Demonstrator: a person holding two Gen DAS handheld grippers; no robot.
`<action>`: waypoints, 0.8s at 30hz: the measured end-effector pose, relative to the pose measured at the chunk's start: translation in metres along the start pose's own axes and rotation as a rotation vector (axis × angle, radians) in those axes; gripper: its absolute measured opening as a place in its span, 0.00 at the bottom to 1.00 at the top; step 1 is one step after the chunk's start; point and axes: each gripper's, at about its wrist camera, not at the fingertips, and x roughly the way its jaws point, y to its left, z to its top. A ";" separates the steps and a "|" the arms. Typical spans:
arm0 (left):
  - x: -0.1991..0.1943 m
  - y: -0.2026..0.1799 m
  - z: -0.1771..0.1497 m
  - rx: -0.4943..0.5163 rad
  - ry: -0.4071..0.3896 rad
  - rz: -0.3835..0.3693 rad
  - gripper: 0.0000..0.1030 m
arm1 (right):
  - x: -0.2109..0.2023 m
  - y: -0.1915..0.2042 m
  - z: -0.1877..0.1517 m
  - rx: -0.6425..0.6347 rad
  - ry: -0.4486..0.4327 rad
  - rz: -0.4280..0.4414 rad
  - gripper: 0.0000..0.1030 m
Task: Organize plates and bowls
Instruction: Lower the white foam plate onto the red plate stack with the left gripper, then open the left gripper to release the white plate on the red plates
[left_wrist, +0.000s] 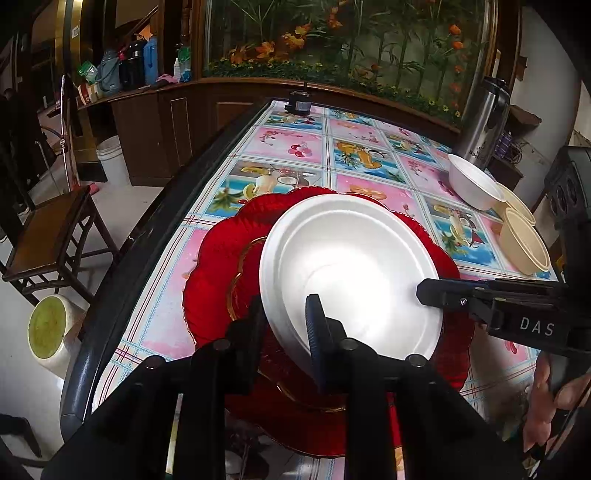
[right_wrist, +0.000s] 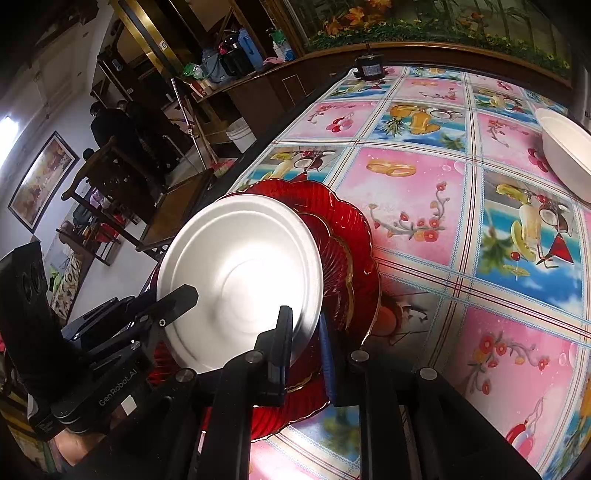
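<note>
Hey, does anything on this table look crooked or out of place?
Yes: the white foam plate sits tilted and off-centre over the red glass plates, pinched at opposite rims by the left tongs and the right tongs.

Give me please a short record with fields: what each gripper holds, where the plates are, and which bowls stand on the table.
left gripper: shut on the white foam plate, near rim
right gripper: shut on the same plate, other rim
white foam plate: above the red glass plates
red glass plates: stacked on the table
bowls: white bowl, two beige bowls, far right
</note>
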 end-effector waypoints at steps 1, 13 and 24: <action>0.000 0.000 0.000 0.000 -0.001 0.002 0.19 | -0.001 0.000 0.000 0.001 -0.001 0.001 0.16; -0.010 0.000 0.002 -0.001 -0.016 0.009 0.20 | -0.017 -0.002 -0.002 0.009 -0.028 0.014 0.17; -0.020 0.000 0.004 -0.008 -0.034 0.016 0.20 | -0.021 -0.002 -0.003 0.007 -0.040 0.022 0.21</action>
